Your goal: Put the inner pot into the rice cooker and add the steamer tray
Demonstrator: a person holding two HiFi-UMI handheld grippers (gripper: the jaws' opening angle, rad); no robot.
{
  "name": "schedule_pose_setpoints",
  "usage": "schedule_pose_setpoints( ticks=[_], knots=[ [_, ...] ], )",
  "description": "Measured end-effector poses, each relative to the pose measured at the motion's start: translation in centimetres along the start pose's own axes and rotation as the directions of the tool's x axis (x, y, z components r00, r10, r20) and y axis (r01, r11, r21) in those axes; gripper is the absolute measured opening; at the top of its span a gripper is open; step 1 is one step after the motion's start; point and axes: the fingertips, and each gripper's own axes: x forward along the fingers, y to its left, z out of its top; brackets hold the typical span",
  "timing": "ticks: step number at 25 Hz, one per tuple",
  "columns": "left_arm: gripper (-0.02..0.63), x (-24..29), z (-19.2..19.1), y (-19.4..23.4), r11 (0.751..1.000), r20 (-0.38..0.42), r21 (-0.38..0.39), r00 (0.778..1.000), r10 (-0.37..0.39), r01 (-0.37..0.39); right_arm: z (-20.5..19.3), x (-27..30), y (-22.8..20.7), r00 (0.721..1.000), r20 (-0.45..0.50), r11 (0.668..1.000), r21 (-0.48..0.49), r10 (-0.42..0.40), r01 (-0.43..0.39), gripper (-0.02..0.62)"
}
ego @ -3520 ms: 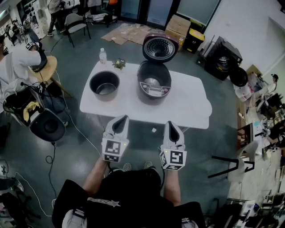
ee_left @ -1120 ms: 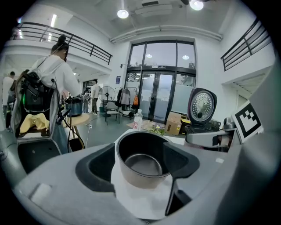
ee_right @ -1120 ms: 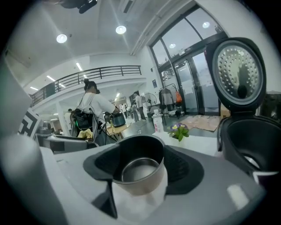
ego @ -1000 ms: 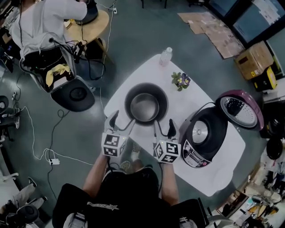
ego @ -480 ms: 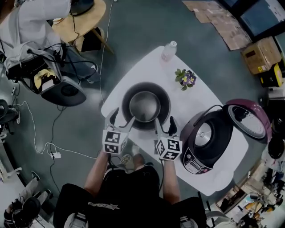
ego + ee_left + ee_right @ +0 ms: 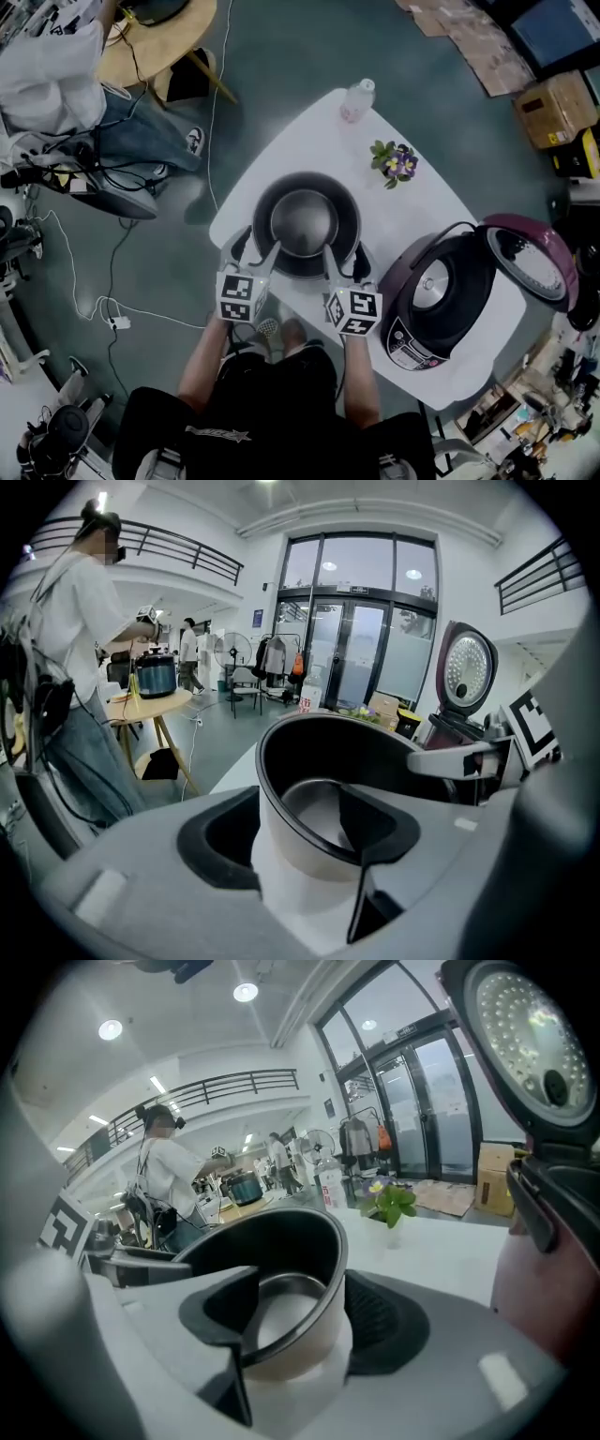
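The dark inner pot (image 6: 305, 223) stands on the white table (image 6: 427, 206), left of the open rice cooker (image 6: 466, 274). My left gripper (image 6: 255, 249) straddles the pot's near-left rim. In the left gripper view the pot (image 6: 328, 752) has one jaw outside its wall and one inside; the left gripper (image 6: 305, 827) is closing and its pads are still apart from the wall. My right gripper (image 6: 345, 261) straddles the near-right rim. In the right gripper view the pot (image 6: 281, 1241) sits likewise between the wide jaws of the right gripper (image 6: 300, 1321). I cannot make out a steamer tray.
A water bottle (image 6: 356, 98) and a small flower pot (image 6: 396, 161) stand at the table's far end. The cooker's raised lid (image 6: 530, 262) is at the right. A round wooden table (image 6: 155, 42), cables and a seated person (image 6: 56, 84) are on the floor side at the left.
Both grippers have sunk and moved forward onto the pot's near rim, so that each now has the rim between its jaws.
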Motion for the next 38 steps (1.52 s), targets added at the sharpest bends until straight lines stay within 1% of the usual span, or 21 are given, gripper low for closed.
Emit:
schedule_pose_setpoints(
  ticks=[2,3,5,15,19,30,38],
  knots=[
    [0.25,0.1,0.1,0.1,1.0,0.009,0.002,1.0,0.012,-0.012,-0.1,0.0,-0.3,1.0,-0.004,1.0,-0.025,-0.013,0.013,0.283],
    [0.227,0.1,0.2,0.3,1.0,0.016,-0.009,1.0,0.019,-0.019,-0.1,0.0,-0.4,1.0,-0.005,0.999,-0.04,-0.026,0.025,0.269],
    [0.184,0.0,0.3,0.8,0.999,0.026,-0.034,0.999,0.027,-0.026,-0.2,0.0,-0.9,0.999,-0.003,0.997,-0.058,-0.054,0.053,0.191],
    [0.169,0.1,0.1,0.7,0.998,0.015,-0.014,0.998,0.058,-0.058,-0.5,-0.2,-1.4,0.994,-0.009,0.992,-0.061,-0.108,0.108,0.171],
    [0.169,-0.4,0.7,0.6,0.998,0.024,0.004,0.998,0.062,-0.062,0.4,-0.8,-1.2,0.993,0.017,0.992,-0.056,-0.116,0.117,0.161],
    [0.167,-3.3,5.8,-1.6,0.995,0.098,0.081,0.994,0.045,-0.053,4.5,-5.1,-1.1,0.982,0.112,0.987,-0.036,-0.15,0.155,0.159],
    [0.167,-5.0,10.3,-5.2,0.989,0.174,0.145,0.985,-0.012,-0.014,8.1,-9.9,-2.6,0.956,0.211,0.977,-0.014,-0.205,0.212,0.16]
  ],
)
